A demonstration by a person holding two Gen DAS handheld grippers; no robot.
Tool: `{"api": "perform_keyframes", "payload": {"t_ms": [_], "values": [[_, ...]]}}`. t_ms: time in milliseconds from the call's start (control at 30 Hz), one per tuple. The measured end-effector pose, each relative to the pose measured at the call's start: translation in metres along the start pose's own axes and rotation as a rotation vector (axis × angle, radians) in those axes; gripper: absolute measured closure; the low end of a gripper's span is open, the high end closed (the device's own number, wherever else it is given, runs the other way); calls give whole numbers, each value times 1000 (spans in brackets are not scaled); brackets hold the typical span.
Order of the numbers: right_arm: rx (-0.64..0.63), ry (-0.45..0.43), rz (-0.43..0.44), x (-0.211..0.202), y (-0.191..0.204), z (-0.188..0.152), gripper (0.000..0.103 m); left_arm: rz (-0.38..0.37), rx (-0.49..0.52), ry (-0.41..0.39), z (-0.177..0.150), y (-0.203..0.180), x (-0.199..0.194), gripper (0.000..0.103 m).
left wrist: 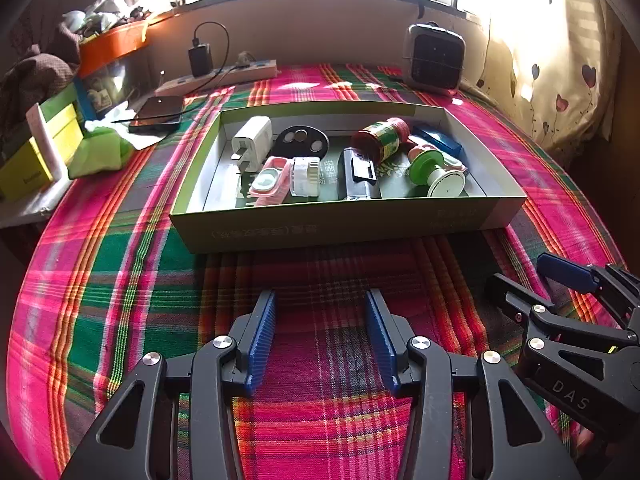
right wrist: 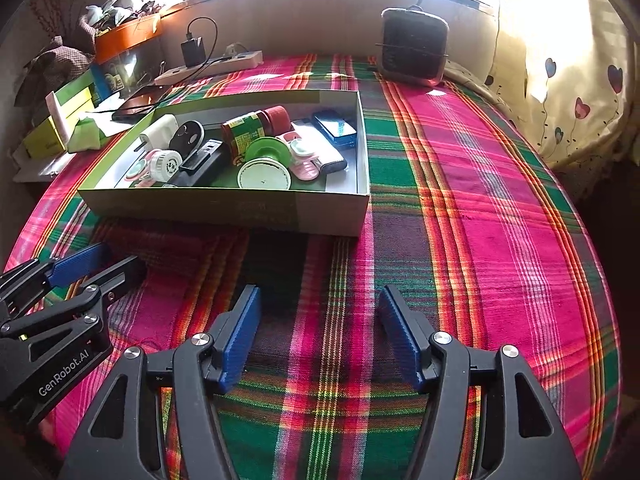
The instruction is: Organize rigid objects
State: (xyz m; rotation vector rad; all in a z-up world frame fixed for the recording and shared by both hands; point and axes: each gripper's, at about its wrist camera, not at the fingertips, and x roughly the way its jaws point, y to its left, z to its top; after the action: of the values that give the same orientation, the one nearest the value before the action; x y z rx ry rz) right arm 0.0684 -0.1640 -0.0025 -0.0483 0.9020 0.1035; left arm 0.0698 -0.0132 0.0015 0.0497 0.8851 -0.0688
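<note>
A shallow green cardboard box (left wrist: 344,228) (right wrist: 224,210) sits on the plaid cloth and holds several small things: a white charger plug (left wrist: 252,138), a black oval disc (left wrist: 304,140), a pink case (left wrist: 270,180), a white round case (left wrist: 305,176), a black device (left wrist: 357,174), a red-capped jar (left wrist: 382,136) (right wrist: 256,126), a green and white spool (left wrist: 438,172) (right wrist: 264,164) and a blue case (left wrist: 438,140) (right wrist: 336,128). My left gripper (left wrist: 320,332) hovers open over bare cloth in front of the box, nothing between its blue pads. To its right, my right gripper (right wrist: 320,334) is also open and empty.
A black and white speaker-like appliance (left wrist: 436,58) (right wrist: 414,44) stands at the back. A power strip (left wrist: 218,76) with a black adapter, a dark phone (left wrist: 158,112), green and yellow boxes (left wrist: 40,148) and an orange bin crowd the back left. A curtain (right wrist: 560,80) hangs on the right.
</note>
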Motion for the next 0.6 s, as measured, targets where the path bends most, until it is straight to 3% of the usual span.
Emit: {"api": "perform_keyframes", "payload": {"t_ms": [600], "values": [[-4, 1, -3, 1, 1, 0, 37, 3, -2, 0, 0, 0, 0, 58]]}}
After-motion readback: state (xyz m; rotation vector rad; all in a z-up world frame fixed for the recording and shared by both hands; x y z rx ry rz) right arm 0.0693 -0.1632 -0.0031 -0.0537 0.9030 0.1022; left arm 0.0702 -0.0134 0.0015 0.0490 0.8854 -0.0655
